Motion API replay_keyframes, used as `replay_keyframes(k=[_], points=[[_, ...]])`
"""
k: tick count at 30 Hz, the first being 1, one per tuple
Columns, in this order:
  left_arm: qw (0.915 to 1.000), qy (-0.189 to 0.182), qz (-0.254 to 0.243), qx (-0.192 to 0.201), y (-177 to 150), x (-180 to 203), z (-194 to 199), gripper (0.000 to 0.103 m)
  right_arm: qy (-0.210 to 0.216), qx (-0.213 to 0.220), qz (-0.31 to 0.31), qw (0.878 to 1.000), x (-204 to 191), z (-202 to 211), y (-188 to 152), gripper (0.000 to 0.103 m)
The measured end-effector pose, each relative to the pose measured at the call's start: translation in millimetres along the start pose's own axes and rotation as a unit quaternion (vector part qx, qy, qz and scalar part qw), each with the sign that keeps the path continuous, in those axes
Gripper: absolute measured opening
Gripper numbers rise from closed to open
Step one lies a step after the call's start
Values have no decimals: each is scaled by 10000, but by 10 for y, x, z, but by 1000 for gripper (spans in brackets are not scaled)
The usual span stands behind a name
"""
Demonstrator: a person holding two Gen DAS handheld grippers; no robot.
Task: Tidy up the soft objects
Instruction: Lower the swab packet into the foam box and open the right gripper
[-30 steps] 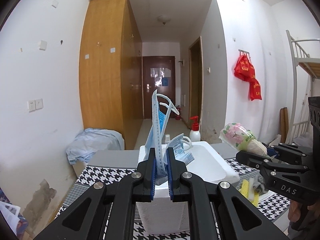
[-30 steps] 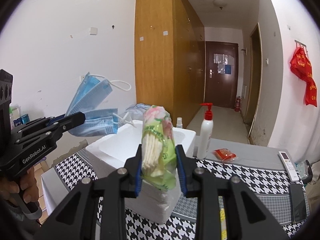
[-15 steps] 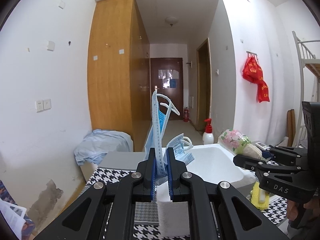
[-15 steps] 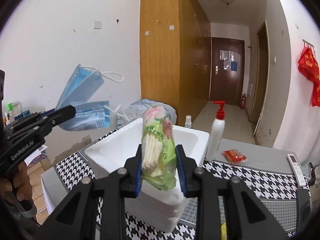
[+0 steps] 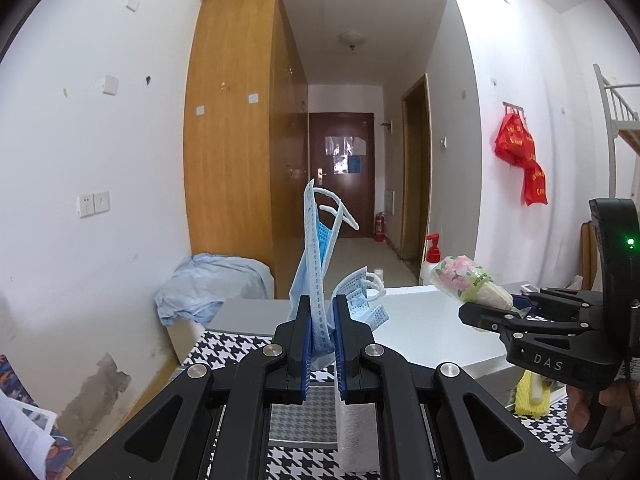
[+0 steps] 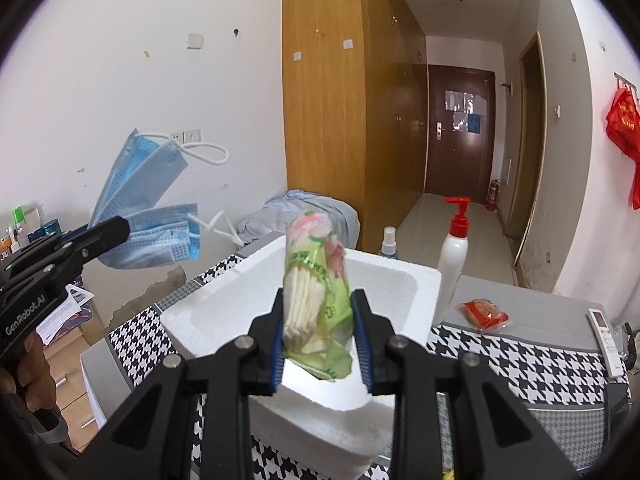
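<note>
My left gripper is shut on blue face masks, held up in the air to the left of the white foam box. The masks also show in the right wrist view, hanging from the left gripper. My right gripper is shut on a green floral packet of cotton swabs, held upright above the near edge of the foam box. The packet shows in the left wrist view over the box, in the right gripper.
The box stands on a table with a black-and-white houndstooth cloth. A white pump bottle with red top, a small spray bottle, a red snack packet and a remote lie behind and right of the box. A yellow item lies right.
Both grippers have drawn back and to the left, away from the box, while still holding the masks and the packet. The box now sits farther right in the left wrist view.
</note>
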State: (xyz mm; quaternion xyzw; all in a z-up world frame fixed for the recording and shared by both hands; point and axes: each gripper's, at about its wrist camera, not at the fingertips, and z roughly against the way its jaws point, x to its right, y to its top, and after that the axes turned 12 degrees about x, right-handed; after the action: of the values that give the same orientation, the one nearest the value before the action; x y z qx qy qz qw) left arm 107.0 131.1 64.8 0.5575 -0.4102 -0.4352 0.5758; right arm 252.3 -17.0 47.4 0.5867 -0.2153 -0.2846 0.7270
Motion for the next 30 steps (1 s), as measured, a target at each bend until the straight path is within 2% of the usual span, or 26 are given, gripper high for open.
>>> replay_keyframes(k=[21,23,24,25,26,30], points=[[9999,-23,103,-55,-62,-123,-101,11,-93,-393,-69,9992,-7,-336,-50,35],[9999,-19,109,-55,-61,-132,-100,11,-133,-427,-77,9990,-5,-353,-53,54],[9999,-22,108,-46,-58,-136,-98,11,-144,-453,-78,9988,-9,-356,-57,72],[9999,-19,111,-42,-57,-138,-96,11,-149,-442,-84,9989,-11,-352,-60,79],[9999,-11,114,-39,-55,-141,-96,11,-147,-389,-121,9991,-6,-333,-58,84],[9999,-20,101,-40,-57,-137,-92,11,-147,-335,-138,9992,-1,-295,-45,86]])
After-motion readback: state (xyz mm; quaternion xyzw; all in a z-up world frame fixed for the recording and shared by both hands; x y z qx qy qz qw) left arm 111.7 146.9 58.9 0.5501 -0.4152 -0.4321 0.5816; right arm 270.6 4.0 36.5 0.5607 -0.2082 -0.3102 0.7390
